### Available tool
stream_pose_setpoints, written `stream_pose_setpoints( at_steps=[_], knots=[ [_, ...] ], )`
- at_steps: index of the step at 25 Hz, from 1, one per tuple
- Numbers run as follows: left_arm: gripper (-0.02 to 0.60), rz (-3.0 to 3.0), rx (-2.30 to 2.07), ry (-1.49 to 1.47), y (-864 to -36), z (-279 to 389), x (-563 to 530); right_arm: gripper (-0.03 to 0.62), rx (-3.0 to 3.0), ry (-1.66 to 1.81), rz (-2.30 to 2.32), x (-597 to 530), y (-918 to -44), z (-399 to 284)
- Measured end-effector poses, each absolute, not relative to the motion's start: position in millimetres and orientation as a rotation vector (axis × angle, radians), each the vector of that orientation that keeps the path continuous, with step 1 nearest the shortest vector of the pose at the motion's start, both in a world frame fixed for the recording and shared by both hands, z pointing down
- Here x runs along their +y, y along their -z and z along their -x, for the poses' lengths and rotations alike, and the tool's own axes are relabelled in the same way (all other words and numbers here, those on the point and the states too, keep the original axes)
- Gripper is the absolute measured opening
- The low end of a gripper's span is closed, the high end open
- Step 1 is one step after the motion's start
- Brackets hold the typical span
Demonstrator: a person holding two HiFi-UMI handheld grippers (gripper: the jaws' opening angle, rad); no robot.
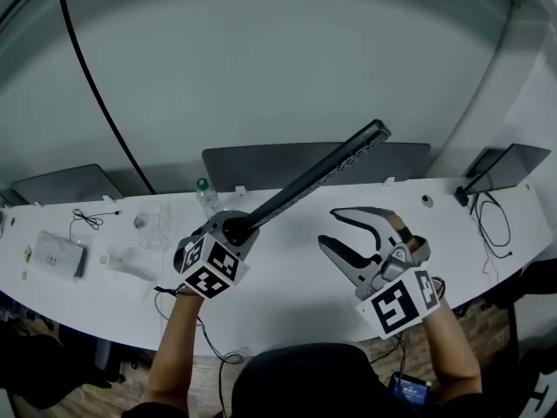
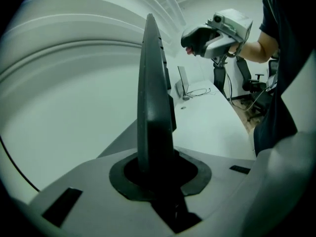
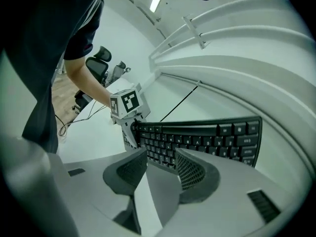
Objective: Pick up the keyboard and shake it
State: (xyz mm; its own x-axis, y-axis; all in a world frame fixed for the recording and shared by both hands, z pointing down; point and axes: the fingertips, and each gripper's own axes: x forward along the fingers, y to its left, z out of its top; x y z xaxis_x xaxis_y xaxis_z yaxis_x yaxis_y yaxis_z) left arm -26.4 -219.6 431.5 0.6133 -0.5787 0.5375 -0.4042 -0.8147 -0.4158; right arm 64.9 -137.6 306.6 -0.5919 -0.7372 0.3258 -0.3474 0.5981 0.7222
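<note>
The black keyboard (image 1: 313, 177) is off the desk and slants up to the right in the head view, held by its left end. My left gripper (image 1: 235, 227) is shut on that end. In the left gripper view the keyboard (image 2: 153, 98) stands edge-on between the closed jaws of the left gripper (image 2: 160, 174). My right gripper (image 1: 329, 227) hovers to the right of the keyboard, jaws wide apart and empty. In the right gripper view the keyboard's keys (image 3: 197, 139) show beyond the open right gripper (image 3: 160, 164), apart from its fingers, and the left gripper's marker cube (image 3: 127, 102) sits at the keyboard's left end.
Under both hands runs a long curved white desk (image 1: 287, 294). A small bottle (image 1: 205, 194), a clear container (image 1: 150, 223), a white box (image 1: 57, 252) and cables (image 1: 91, 220) lie at its left. Closed laptops sit at far left (image 1: 65, 184) and far right (image 1: 509, 164).
</note>
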Motion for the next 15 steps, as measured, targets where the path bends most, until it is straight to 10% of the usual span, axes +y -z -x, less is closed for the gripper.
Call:
stream_pose_setpoints(
  at_steps=[15],
  knots=[
    [0.097,2.158,0.867,1.243,-432,40,-232,0.178,-1.937,1.018,-0.818,-143,-301,-53]
  ],
)
